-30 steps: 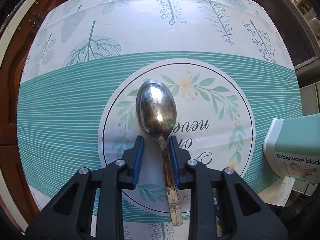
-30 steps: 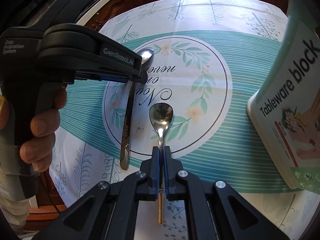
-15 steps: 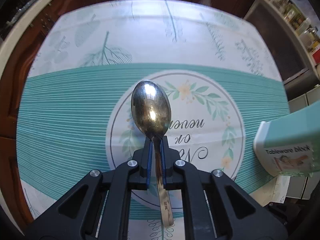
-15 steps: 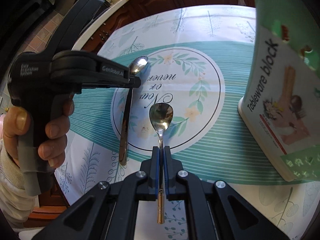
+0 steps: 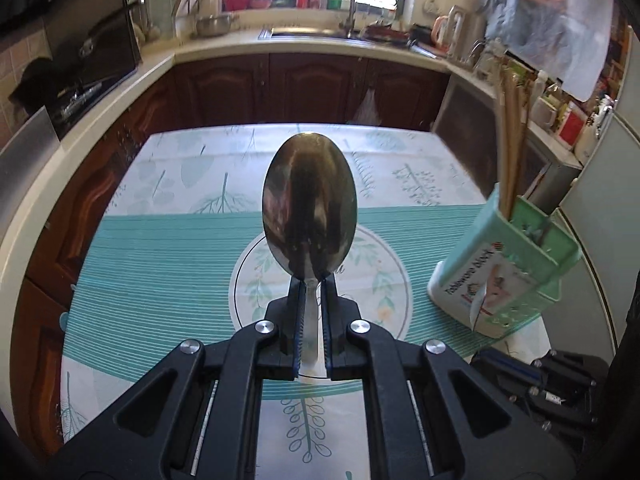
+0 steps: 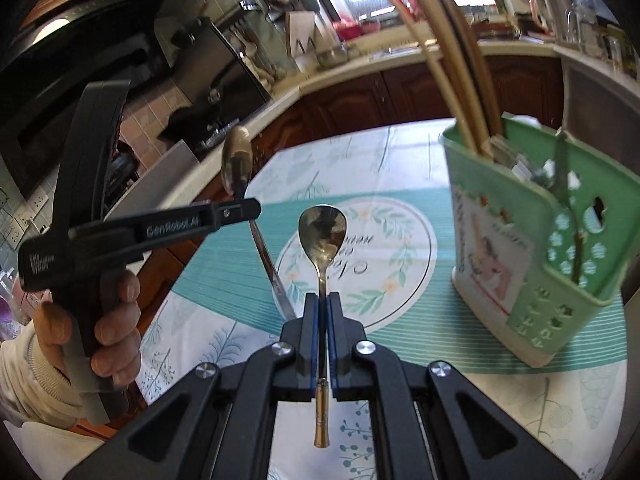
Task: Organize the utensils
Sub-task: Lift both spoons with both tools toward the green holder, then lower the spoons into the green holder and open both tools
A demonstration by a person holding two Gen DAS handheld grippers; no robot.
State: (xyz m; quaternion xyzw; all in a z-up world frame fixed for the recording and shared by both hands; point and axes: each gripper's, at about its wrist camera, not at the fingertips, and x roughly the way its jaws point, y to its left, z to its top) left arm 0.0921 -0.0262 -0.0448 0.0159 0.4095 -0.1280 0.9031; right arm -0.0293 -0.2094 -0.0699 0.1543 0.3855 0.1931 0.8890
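Observation:
My left gripper (image 5: 310, 280) is shut on the neck of a large steel spoon (image 5: 309, 206), whose bowl stands up in front of the camera, lifted off the table. In the right wrist view that same large spoon (image 6: 237, 164) hangs tilted from the left gripper (image 6: 252, 210), held by a hand at the left. My right gripper (image 6: 322, 297) is shut on the handle of a small gold-handled spoon (image 6: 322, 228), also in the air. The green utensil holder (image 6: 532, 248) stands at the right with several chopsticks (image 6: 448, 52) in it; it is also in the left wrist view, the holder (image 5: 500, 276) at the right.
The table carries a teal and white leaf-print cloth (image 5: 160, 264) with a round flower motif in its middle. Dark wooden cabinets (image 5: 280, 92) and a light counter with a sink run behind the table. A black cooker hood (image 6: 100, 52) hangs at the left.
The left gripper closed on the large spoon's handle and lifted it off the cloth. Both grippers rose and tilted up, so the kitchen counter and the holder's top now show.

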